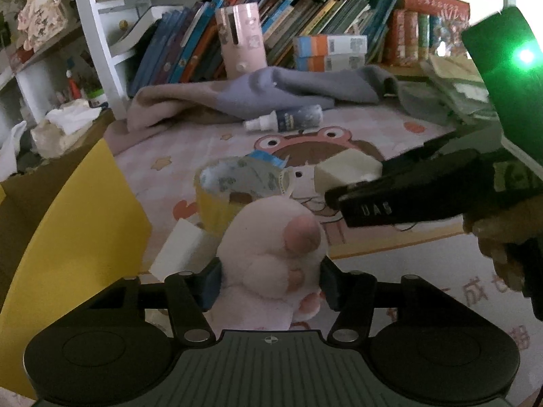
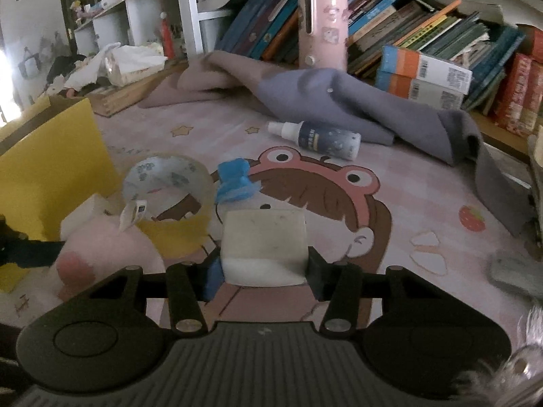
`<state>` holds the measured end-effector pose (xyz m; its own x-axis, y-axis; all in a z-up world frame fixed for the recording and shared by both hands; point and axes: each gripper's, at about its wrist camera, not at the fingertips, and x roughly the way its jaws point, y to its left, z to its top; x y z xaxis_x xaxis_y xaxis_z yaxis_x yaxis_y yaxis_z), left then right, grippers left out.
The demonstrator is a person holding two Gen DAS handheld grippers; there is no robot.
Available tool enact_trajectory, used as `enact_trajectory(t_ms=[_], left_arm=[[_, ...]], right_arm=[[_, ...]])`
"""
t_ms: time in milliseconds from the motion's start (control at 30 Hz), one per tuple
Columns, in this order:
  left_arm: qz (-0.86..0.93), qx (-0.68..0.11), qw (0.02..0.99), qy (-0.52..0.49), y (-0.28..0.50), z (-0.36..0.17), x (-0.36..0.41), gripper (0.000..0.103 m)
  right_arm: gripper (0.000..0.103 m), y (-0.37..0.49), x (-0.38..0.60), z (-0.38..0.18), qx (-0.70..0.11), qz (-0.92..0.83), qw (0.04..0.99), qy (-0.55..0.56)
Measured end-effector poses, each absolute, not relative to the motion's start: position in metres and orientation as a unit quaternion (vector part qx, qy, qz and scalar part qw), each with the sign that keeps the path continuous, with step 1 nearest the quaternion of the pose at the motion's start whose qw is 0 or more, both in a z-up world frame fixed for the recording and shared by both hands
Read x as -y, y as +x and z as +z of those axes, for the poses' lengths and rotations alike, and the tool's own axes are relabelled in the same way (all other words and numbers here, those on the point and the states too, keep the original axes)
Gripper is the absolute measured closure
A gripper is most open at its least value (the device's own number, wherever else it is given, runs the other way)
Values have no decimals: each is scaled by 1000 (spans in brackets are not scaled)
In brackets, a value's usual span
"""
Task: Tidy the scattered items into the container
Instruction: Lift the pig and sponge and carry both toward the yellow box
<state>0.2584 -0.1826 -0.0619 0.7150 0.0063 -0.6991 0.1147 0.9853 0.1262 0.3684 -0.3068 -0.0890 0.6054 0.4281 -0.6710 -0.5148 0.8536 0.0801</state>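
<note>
Where cartoon mat (image 2: 390,183) covers surface, bookshelf (image 2: 424,34) behind.

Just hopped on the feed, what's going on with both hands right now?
A person is tidying a cartoon-print mat with a pair of tongs in each hand. The left tongs are closed on a pink plush toy; the right tongs grip a white foam block. A tape roll, a second white block and a spray bottle still lie on the mat. A yellow box, seemingly the container, stands at the left.
</note>
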Motion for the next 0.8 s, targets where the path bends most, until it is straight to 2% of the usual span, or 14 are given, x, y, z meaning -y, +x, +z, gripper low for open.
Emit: enact_trajectory(t_ms=[800], left_arm=[[-101,-345,933,27,200,-12,164,46]], right_arm=[[56,277,344,-49,-362,186,912,-38]])
